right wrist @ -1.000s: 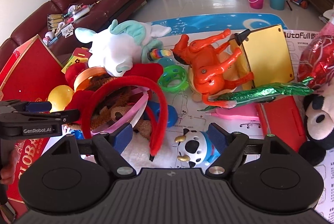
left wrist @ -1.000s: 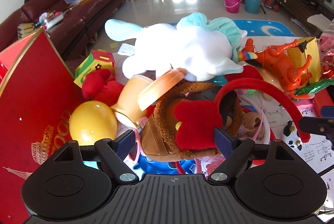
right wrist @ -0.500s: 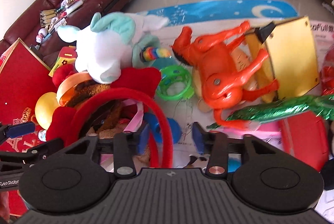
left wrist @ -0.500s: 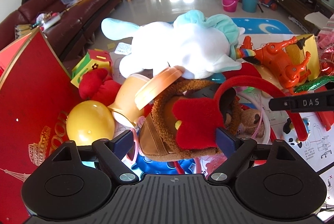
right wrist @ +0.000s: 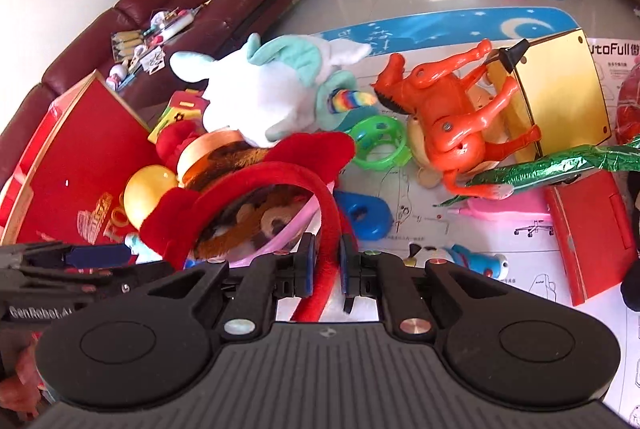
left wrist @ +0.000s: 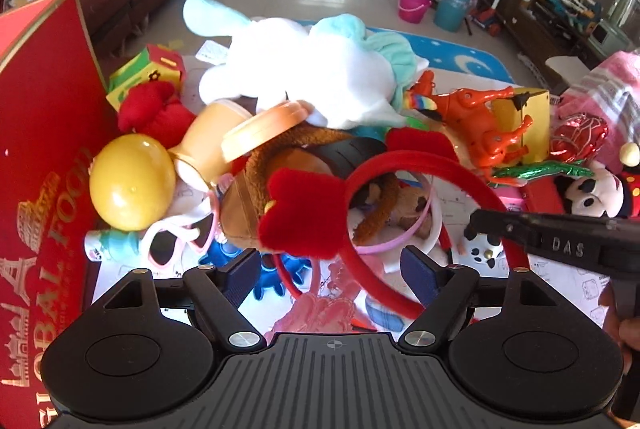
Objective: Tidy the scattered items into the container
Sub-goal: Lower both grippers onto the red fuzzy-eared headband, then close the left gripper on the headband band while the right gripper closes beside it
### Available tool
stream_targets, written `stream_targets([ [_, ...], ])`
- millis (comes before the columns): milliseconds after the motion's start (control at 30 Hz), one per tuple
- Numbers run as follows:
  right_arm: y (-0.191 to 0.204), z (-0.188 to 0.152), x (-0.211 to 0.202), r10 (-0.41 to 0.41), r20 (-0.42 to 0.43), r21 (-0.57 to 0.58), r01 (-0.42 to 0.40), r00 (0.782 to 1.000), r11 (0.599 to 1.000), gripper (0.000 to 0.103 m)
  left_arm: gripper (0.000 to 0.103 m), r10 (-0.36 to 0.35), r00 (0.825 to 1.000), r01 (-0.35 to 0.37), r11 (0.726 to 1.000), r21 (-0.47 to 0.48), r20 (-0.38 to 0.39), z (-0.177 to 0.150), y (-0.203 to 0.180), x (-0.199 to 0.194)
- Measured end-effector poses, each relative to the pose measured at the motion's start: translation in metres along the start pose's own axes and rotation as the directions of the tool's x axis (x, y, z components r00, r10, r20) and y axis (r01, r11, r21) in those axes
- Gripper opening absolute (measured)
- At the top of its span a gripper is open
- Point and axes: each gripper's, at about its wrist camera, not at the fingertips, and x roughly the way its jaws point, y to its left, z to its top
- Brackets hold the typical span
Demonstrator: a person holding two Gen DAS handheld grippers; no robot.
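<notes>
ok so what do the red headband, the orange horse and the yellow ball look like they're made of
Red headband: band covered in fuzzy, matte plush or velvet-like fabric; no shine.
Orange horse: hard moulded plastic, glossy highlights and visible screw holes.
Yellow ball: smooth and shiny, probably plastic or rubber; the look can't settle which.

The red box [left wrist: 44, 157] at frame left is showing gold "GLOBAL FOOD". The right gripper [left wrist: 476, 225] arm is reading "DAS"; the left gripper [right wrist: 96, 255] body is showing "GenRobot.AI". The paper sheet [right wrist: 616, 50] at upper right is reading "utoFull".

The headband [right wrist: 280, 181] arches over the bear [right wrist: 256, 221]; the unicorn [right wrist: 256, 101] lies behind them, the horse [right wrist: 452, 117] to the right.
</notes>
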Motion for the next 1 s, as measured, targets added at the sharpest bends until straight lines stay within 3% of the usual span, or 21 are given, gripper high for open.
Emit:
stream_targets([
  [67, 0.004, -0.006, 0.000, 0.011, -0.017, -0.002, -0.011, 1.000, 1.000, 0.014, 0.086, 0.039, 0.999, -0.039, 0.999, 0.003, -0.008, -0.002, 0.002, 0.005],
  [300, 0.009, -0.023, 0.004, 0.013, -0.053, 0.003, -0.013, 0.999, 1.000, 0.014, 0.077, 0.066, 0.997, -0.066, 0.998, -0.004, -0.049, -0.015, 0.005, 0.021],
  [333, 0.010, -0.024, 0.004, 0.010, -0.058, 0.002, -0.010, 0.998, 1.000, 0.014, 0.072, 0.077, 0.996, -0.077, 0.997, -0.001, -0.051, -0.017, 0.006, 0.023],
  [400, 0.011, -0.025, 0.006, 0.004, -0.068, 0.001, -0.004, 0.998, 1.000, 0.015, 0.037, 0.062, 0.995, -0.063, 0.998, -0.010, -0.073, -0.020, 0.010, 0.029],
  [467, 0.012, -0.027, 0.008, 0.004, -0.082, 0.003, -0.004, 0.997, 1.000, 0.016, 0.023, 0.037, 0.995, -0.040, 0.999, -0.024, -0.088, -0.023, 0.015, 0.032],
  [500, 0.013, -0.027, 0.010, 0.000, -0.086, 0.000, 0.000, 0.996, 1.000, 0.016, 0.021, 0.039, 0.996, -0.041, 0.999, -0.017, -0.084, -0.023, 0.015, 0.033],
  [667, 0.016, -0.029, 0.017, -0.009, -0.120, 0.008, 0.010, 0.993, 1.000, 0.016, 0.021, 0.031, 0.996, -0.031, 1.000, 0.000, -0.078, -0.027, 0.017, 0.035],
  [800, 0.017, -0.033, 0.023, -0.024, -0.147, 0.016, 0.026, 0.989, 1.000, 0.016, 0.053, 0.056, 0.996, -0.056, 0.998, 0.001, -0.074, -0.030, 0.019, 0.037],
  [1000, 0.016, -0.033, 0.027, -0.024, -0.165, 0.038, 0.030, 0.986, 0.999, 0.016, 0.067, 0.064, 0.996, -0.066, 0.997, -0.031, -0.059, -0.034, 0.031, 0.034],
])
